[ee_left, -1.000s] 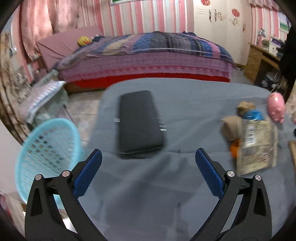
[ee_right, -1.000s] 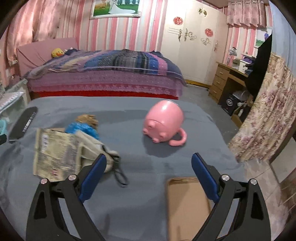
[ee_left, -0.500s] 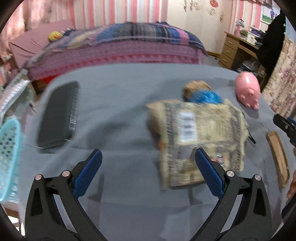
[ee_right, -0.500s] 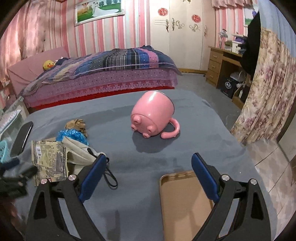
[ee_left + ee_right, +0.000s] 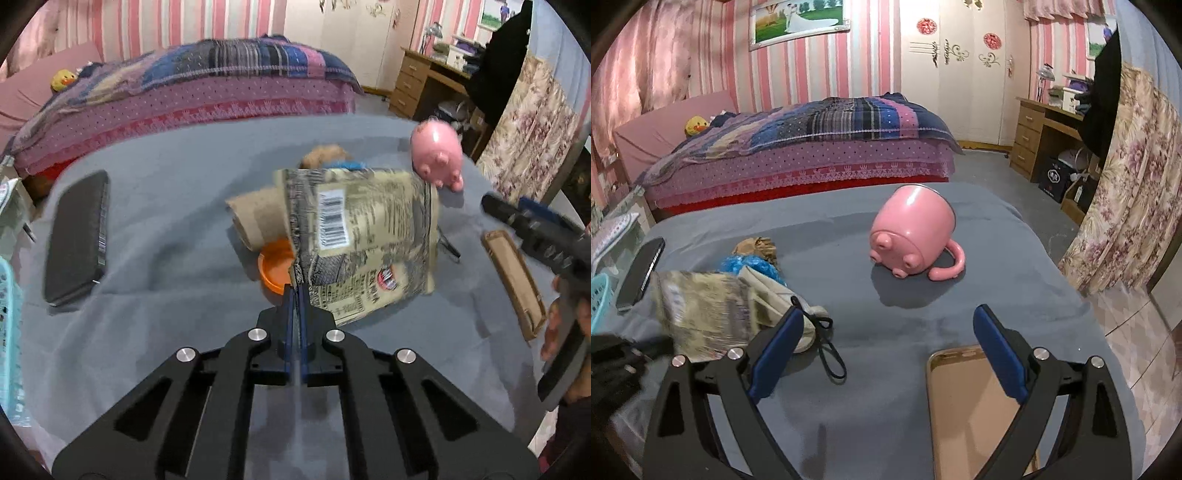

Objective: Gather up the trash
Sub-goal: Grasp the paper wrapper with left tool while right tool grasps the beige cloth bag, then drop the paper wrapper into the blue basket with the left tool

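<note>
My left gripper (image 5: 295, 291) is shut on the near edge of a printed snack wrapper (image 5: 362, 240) and holds it lifted off the grey table. Under it lie an orange lid (image 5: 275, 269), a brown paper piece (image 5: 258, 218) and a blue crumpled bit (image 5: 349, 165). In the right wrist view the wrapper (image 5: 705, 310) is blurred at left, with the blue crumpled bit (image 5: 750, 264) and a brown scrap (image 5: 757, 245) behind it. My right gripper (image 5: 886, 343) is open and empty above the table's front, also showing at the right of the left wrist view (image 5: 535, 229).
A pink pig mug (image 5: 912, 236) lies on its side mid-table. A tan phone case (image 5: 975, 406) lies at the front right, a black phone (image 5: 75, 236) at the left. A teal basket (image 5: 7, 332) stands off the left edge. A black cord (image 5: 831, 358) lies by the wrapper.
My left gripper swung right from the black phone to the wrapper, then closed on its edge and raised it. My right gripper stayed open and moved little.
</note>
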`<move>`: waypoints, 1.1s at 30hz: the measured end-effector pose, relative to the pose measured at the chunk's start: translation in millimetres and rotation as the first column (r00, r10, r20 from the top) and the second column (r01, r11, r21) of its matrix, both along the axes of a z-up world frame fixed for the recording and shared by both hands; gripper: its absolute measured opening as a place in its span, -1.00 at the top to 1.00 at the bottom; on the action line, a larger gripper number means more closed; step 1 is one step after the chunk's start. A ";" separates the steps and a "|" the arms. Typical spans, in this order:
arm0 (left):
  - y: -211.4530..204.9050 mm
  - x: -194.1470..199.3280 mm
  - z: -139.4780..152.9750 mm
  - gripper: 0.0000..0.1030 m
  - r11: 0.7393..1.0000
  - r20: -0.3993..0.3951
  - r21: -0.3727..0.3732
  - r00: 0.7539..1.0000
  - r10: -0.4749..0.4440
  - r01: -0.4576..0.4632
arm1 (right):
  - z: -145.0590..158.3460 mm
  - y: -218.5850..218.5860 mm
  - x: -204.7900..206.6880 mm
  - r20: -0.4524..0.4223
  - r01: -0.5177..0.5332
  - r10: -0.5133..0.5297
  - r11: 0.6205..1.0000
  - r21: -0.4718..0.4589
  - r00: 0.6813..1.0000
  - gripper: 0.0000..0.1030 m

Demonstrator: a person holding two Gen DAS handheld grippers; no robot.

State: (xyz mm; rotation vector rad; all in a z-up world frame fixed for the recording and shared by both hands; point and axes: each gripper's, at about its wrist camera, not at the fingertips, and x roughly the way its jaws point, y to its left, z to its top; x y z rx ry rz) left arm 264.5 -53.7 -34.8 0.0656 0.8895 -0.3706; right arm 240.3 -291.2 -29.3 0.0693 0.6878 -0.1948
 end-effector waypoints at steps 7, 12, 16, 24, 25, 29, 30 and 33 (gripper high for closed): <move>39.6 -16.8 44.2 1.00 0.996 0.132 0.004 0.987 0.093 -0.094 | -6.8 14.3 7.9 -0.023 -0.052 0.052 0.998 0.026 0.998 -0.77; 67.7 -19.6 51.3 1.00 0.987 0.162 0.041 0.976 0.146 -0.154 | -22.7 34.0 23.3 -0.069 -0.107 0.107 0.994 0.007 0.992 -0.77; 89.3 -22.0 57.3 1.00 0.983 0.180 0.046 0.970 0.165 -0.176 | -36.4 42.4 38.3 -0.101 -0.132 0.136 0.990 0.042 0.985 -0.59; 103.5 -21.5 57.7 1.00 0.977 0.194 0.055 0.962 0.190 -0.204 | -42.9 52.9 41.9 -0.102 -0.210 0.224 0.969 0.127 0.969 0.80; 103.6 -22.5 57.9 1.00 0.977 0.199 0.063 0.962 0.188 -0.204 | -40.4 51.6 40.2 -0.092 -0.204 0.217 0.971 0.127 0.972 0.80; 111.1 -27.5 64.1 1.00 0.975 0.218 0.052 0.955 0.201 -0.217 | -19.9 49.1 29.4 -0.019 -0.182 0.185 0.977 0.107 0.982 0.88; 114.9 -28.3 67.5 1.00 0.974 0.222 0.040 0.952 0.210 -0.224 | -15.4 50.3 27.0 -0.006 -0.183 0.184 0.978 0.097 0.983 0.89; 123.6 -31.5 74.4 1.00 0.971 0.234 0.019 0.945 0.227 -0.238 | 3.8 58.5 19.4 0.041 -0.190 0.188 0.981 0.050 0.981 0.89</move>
